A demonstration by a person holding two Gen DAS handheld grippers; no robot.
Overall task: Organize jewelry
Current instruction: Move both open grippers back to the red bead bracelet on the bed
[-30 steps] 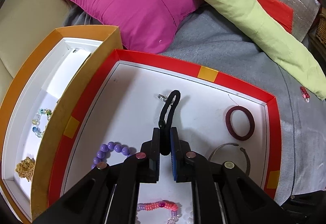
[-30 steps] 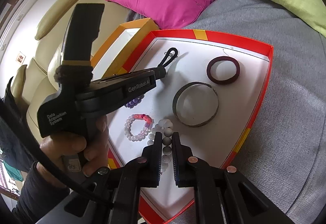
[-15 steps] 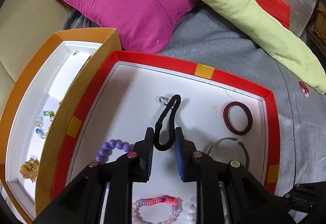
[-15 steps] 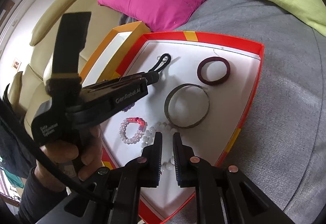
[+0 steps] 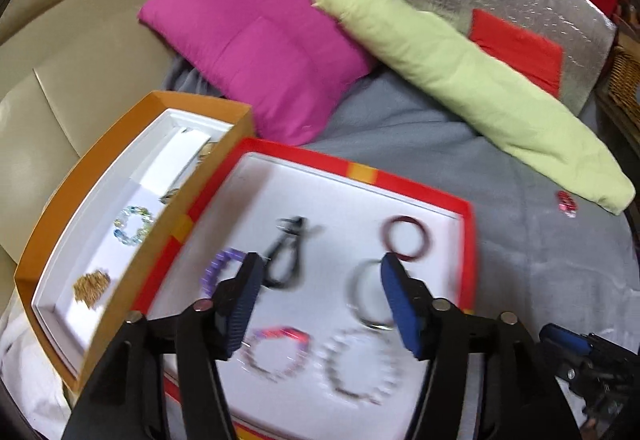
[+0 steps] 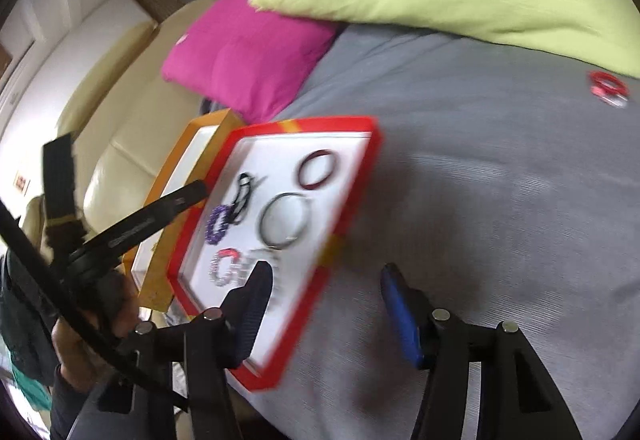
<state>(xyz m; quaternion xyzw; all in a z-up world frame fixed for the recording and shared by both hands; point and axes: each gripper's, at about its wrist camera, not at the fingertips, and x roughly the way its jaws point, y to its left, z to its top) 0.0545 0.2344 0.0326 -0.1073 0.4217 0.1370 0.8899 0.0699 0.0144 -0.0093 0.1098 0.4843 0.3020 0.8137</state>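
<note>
A red-rimmed white tray (image 5: 404,187) holds a black hair tie (image 5: 286,260), a purple bead bracelet (image 5: 218,270), a maroon ring band (image 5: 406,238), a metal bangle (image 5: 366,296), a pink bead bracelet (image 5: 276,354) and a white bead bracelet (image 5: 360,368). My left gripper (image 5: 318,304) is open and empty above the tray. My right gripper (image 6: 324,314) is open and empty over the tray's near edge (image 6: 316,280) and the grey blanket. A red bracelet (image 6: 608,88) lies loose on the blanket, far right.
An orange box (image 5: 100,160) left of the tray holds a clear bead bracelet (image 5: 132,228) and a gold piece (image 5: 91,286). A magenta pillow (image 5: 260,48) and a lime bolster (image 5: 460,80) lie behind. The left gripper's body (image 6: 132,232) shows in the right wrist view.
My left gripper let go of the black hair tie, opened wide and rose. My right gripper opened and swung right, off the tray toward the blanket. Both views are blurred by motion.
</note>
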